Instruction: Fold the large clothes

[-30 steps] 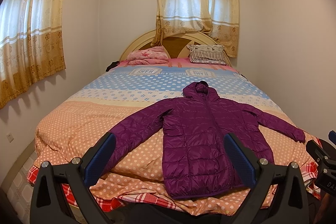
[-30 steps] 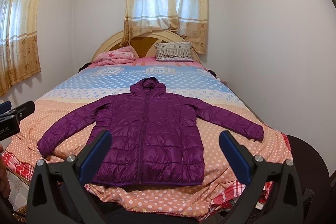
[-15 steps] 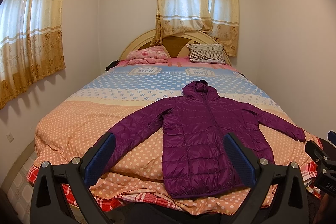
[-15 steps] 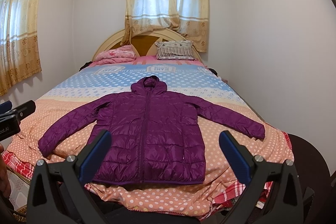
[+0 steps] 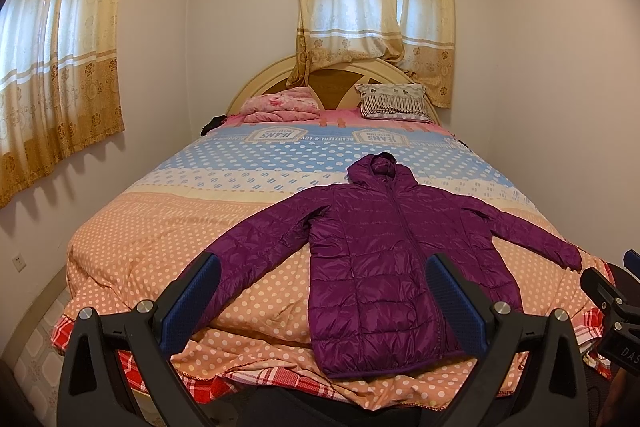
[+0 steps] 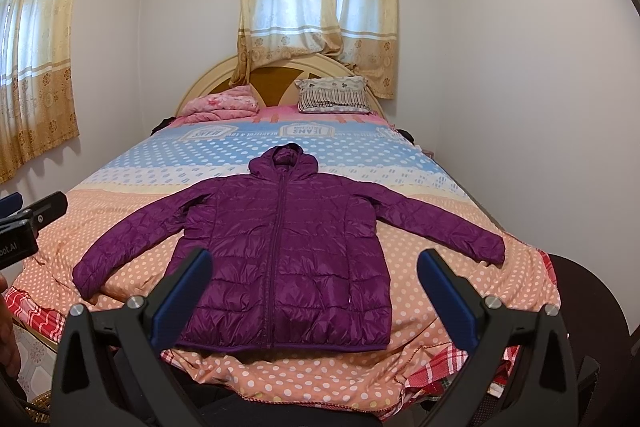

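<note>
A purple hooded puffer jacket (image 5: 384, 251) lies flat on the bed, zipped, front up, both sleeves spread out; it also shows in the right wrist view (image 6: 280, 251). My left gripper (image 5: 324, 299) is open and empty, held in the air before the foot of the bed, its left finger over the jacket's left sleeve end. My right gripper (image 6: 312, 291) is open and empty, also short of the bed, framing the jacket's hem. Neither touches the jacket.
The bed (image 5: 160, 227) has a polka-dot orange and blue cover. A folded pink blanket (image 5: 280, 105) and a striped pillow (image 5: 394, 101) lie by the headboard. White walls stand close on both sides. Curtained windows are at the back and left.
The right wrist view has shifted slightly, so the jacket sits a little further right in it. The left view is almost unchanged. Both grippers stay open.
</note>
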A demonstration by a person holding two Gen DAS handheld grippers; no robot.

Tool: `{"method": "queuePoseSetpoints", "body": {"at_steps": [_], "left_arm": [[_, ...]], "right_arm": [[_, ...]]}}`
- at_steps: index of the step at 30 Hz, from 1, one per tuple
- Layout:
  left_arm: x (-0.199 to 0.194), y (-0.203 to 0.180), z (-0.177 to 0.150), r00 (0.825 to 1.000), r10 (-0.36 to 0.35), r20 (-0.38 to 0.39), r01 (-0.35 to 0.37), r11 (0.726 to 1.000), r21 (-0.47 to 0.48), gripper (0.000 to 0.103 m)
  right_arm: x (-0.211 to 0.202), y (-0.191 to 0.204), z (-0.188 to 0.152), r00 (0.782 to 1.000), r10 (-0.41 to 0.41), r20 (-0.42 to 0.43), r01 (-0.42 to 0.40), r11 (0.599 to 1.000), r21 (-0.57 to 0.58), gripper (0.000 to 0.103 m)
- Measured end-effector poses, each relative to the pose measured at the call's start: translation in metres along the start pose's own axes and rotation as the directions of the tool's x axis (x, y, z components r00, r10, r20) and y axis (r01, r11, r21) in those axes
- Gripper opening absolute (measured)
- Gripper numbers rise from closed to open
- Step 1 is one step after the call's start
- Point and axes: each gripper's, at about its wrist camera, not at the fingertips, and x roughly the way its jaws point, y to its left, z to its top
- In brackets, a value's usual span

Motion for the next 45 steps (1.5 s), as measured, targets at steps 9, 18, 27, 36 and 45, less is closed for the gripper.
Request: {"method": "queuePoseSetpoints", "body": {"at_steps": [9, 18, 27, 36, 45], "left_arm": [[0.001, -0.002, -0.001, 1.0, -0.001, -0.002, 0.001, 1.0, 0.004, 0.102], [0.003, -0.003, -0.003, 1.0, -0.005, -0.005, 0.005, 1.0, 0.008, 0.102], [0.065, -0.01, -0.026, 0.978, -0.127, -0.164, 0.131, 0.991, 0.011, 0.102], [0.163, -0.013, -0.027, 0.972, -0.055, -0.227, 0.076, 0.993, 0.086, 0.102], [0.272, -0.016, -0.004, 0.971, 0.036, -0.236, 0.0, 0.988, 0.151, 0.102]], "right_arm": [[0.0, 0.0, 0.0, 1.0, 0.006, -0.003, -0.006, 1.0, 0.0, 0.103], [0.005, -0.001, -0.002, 1.0, 0.023, -0.013, -0.023, 1.0, 0.006, 0.103], [0.076, -0.041, -0.033, 0.984, 0.079, -0.16, -0.06, 0.991, 0.121, 0.103], [0.161, -0.158, -0.065, 0.946, -0.075, -0.315, 0.164, 0.95, 0.266, 0.103], [0.234, -0.285, -0.046, 0.859, -0.25, -0.447, 0.426, 0.832, 0.355, 0.093]]}}
